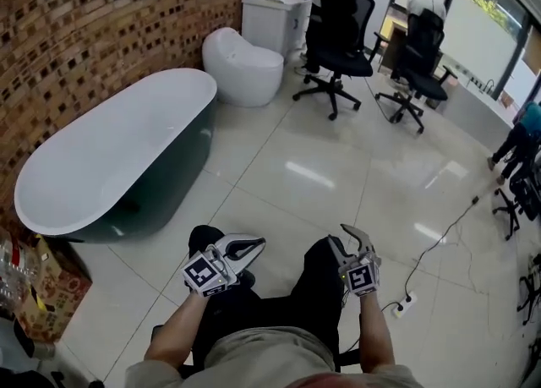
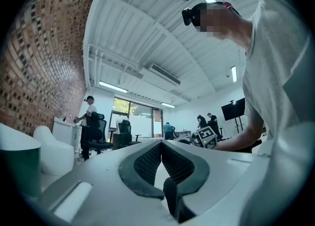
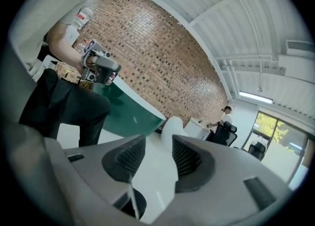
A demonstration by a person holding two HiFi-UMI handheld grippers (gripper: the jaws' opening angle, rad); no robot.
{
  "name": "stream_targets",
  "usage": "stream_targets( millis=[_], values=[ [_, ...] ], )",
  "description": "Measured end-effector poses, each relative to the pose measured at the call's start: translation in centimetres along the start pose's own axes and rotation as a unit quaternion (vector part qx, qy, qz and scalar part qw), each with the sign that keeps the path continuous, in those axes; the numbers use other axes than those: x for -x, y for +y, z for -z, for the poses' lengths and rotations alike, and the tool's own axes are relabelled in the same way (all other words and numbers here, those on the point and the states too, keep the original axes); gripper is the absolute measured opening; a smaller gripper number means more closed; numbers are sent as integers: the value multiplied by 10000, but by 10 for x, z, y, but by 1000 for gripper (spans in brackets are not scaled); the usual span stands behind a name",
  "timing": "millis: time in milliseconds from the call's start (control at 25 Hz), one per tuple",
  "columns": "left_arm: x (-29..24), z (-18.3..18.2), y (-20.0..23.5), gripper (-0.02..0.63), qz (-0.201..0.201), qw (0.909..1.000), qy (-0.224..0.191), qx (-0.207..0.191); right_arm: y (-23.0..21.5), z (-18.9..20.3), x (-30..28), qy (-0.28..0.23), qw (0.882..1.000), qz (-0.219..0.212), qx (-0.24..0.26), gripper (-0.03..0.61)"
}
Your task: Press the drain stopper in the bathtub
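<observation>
Two grippers are being held side by side above the lap of a seated person, over dark trousers (image 1: pixel 313 293) and a pale tiled floor (image 1: pixel 296 175). The left gripper (image 1: pixel 254 245) is being kept with its jaws together: in the left gripper view (image 2: pixel 161 144) the ribbed pads are being pressed tip to tip and nothing is being held between them. The right gripper (image 1: pixel 353 238) is being carried with its jaws wide apart; in the right gripper view (image 3: pixel 158 144) only floor is being seen through the gap, and nothing is being gripped. The bathtub (image 1: pixel 182 166), white inside and dark green outside, is being seen at the left of the head view, well apart from both grippers and set along a brick wall (image 1: pixel 84 23); its green side is also being caught in the right gripper view (image 3: pixel 128 109) behind the person's leg. The drain stopper cannot be made out in any view, the tub's inside being shown only as a plain white surface. A white toilet (image 1: pixel 241 65) is being shown just beyond the far end of the tub, with two black office chairs (image 1: pixel 338 40) further back. A cable and power strip (image 1: pixel 404 303) are being seen lying on the floor to the right of the person.
</observation>
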State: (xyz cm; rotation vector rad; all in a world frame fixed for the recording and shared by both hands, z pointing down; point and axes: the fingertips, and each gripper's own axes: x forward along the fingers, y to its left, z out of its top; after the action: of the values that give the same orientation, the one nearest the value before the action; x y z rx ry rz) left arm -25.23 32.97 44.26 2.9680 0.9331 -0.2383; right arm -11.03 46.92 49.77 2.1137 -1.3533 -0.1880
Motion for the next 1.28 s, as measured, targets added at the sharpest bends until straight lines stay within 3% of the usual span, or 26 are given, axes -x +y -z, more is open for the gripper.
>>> stream_targets(
  millis=[80, 160, 280, 400, 560, 720, 840, 1040, 1280],
  values=[
    [-5, 4, 21, 0, -45, 9999, 57, -100, -25, 9, -24, -56, 9989, 154, -446, 176],
    [6, 13, 34, 0, -201, 9997, 143, -13, -27, 14, -36, -27, 9981, 178, -586, 168],
    [12, 16, 48, 0, -450, 9988, 56, 158, -19, 10, -46, -94, 9998, -26, -185, 163],
    [2, 11, 59, 0, -402, 9992, 50, -49, -13, -8, -59, -283, 9986, -319, 305, 163],
    [4, 21, 45, 0, -406, 9980, 351, -348, -4, -26, -63, -564, 9969, -544, -92, 163],
    [22, 28, 34, 0, -574, 9946, 645, -568, 15, -56, -76, -936, 9899, -912, -553, 163],
    [36, 20, 41, 0, -657, 9927, 676, -759, 42, -76, -91, -1033, 9853, -1307, -384, 163],
    [81, 26, 67, 0, -1200, 9883, 837, -437, 74, -106, -125, -1325, 9727, -1894, -216, 163],
    [99, 13, 121, 0, -1588, 9807, 840, -768, 91, -134, -200, -1653, 9541, -2496, -47, 163]
  ],
)
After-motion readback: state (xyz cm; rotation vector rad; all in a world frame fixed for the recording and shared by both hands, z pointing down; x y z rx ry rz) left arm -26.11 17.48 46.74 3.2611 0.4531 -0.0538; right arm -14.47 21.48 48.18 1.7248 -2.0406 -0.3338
